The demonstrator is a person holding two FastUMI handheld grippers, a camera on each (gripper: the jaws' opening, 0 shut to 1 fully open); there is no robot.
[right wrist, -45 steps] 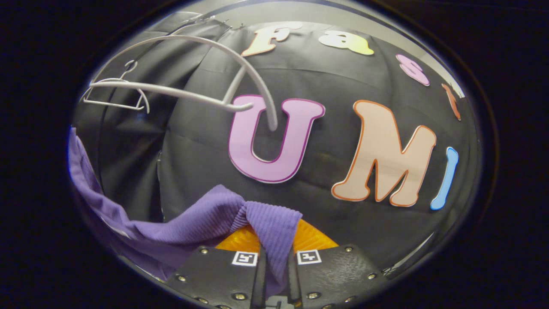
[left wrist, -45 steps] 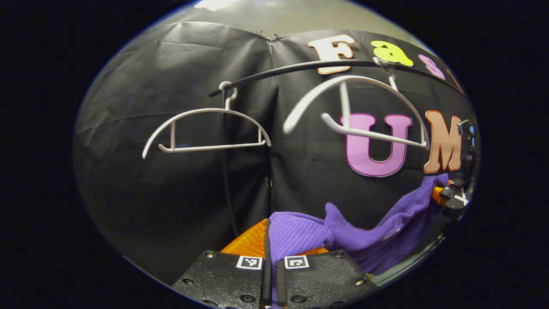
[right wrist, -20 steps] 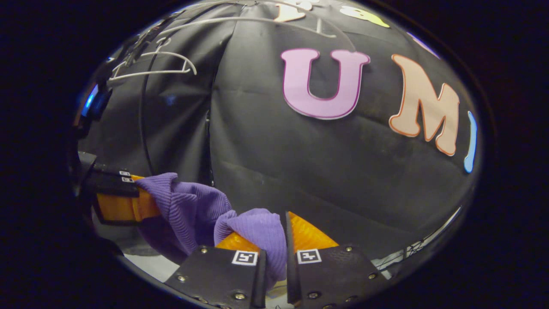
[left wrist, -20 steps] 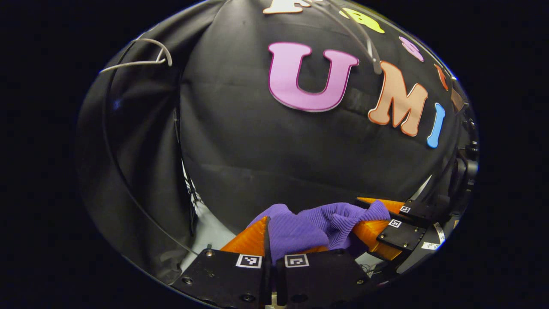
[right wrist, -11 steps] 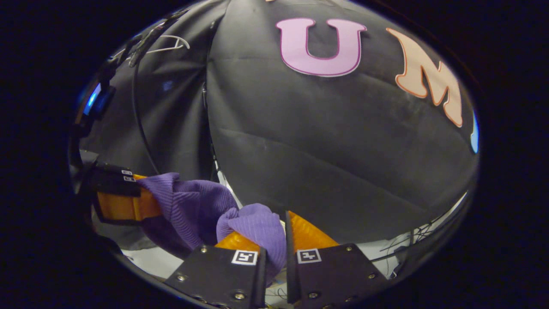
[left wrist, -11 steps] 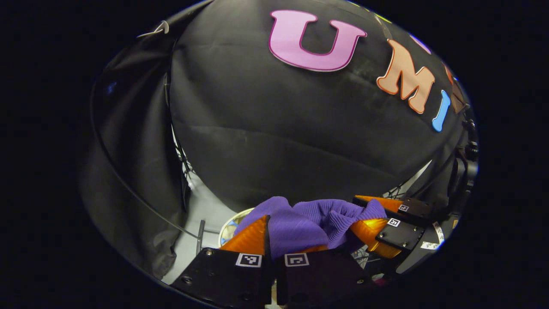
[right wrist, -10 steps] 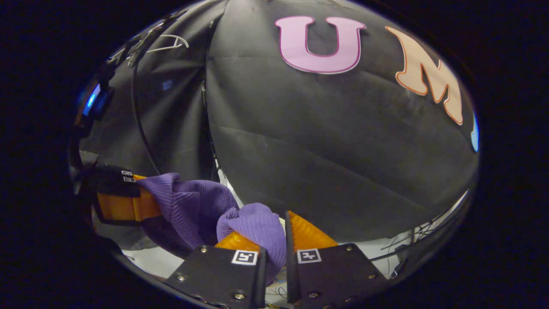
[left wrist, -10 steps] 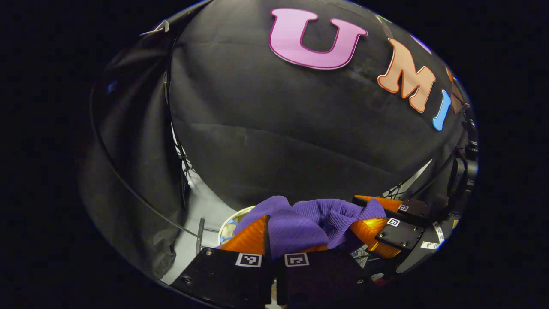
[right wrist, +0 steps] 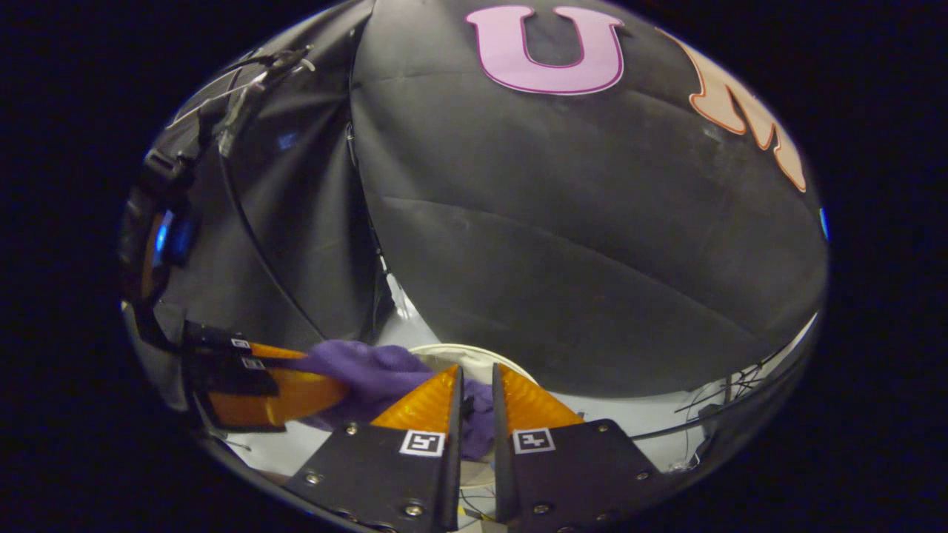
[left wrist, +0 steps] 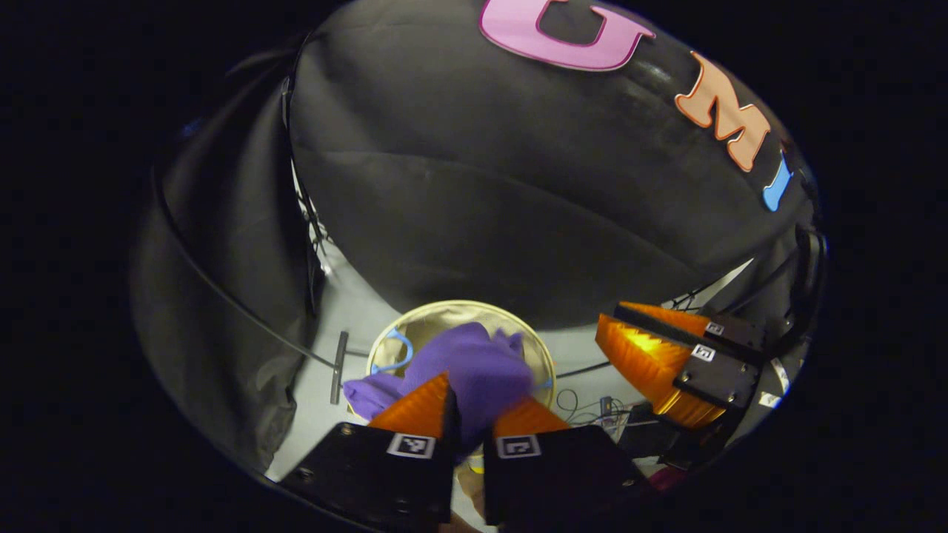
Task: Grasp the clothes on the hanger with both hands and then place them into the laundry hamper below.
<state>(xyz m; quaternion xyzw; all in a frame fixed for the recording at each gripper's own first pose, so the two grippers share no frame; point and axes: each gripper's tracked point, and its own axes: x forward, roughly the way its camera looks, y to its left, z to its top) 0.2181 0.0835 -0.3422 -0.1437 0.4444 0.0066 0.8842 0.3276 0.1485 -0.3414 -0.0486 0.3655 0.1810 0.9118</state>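
Soft purple knit garment slumps over the round hamper rim, left gripper and right gripper fingers parted.

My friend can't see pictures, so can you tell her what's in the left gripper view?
A purple garment lies over a round laundry hamper on the pale floor, seen from above. The left gripper, with orange fingers, is open just above the cloth, and the right gripper hangs beside it, apart from the cloth. A black cloth wall rises behind.
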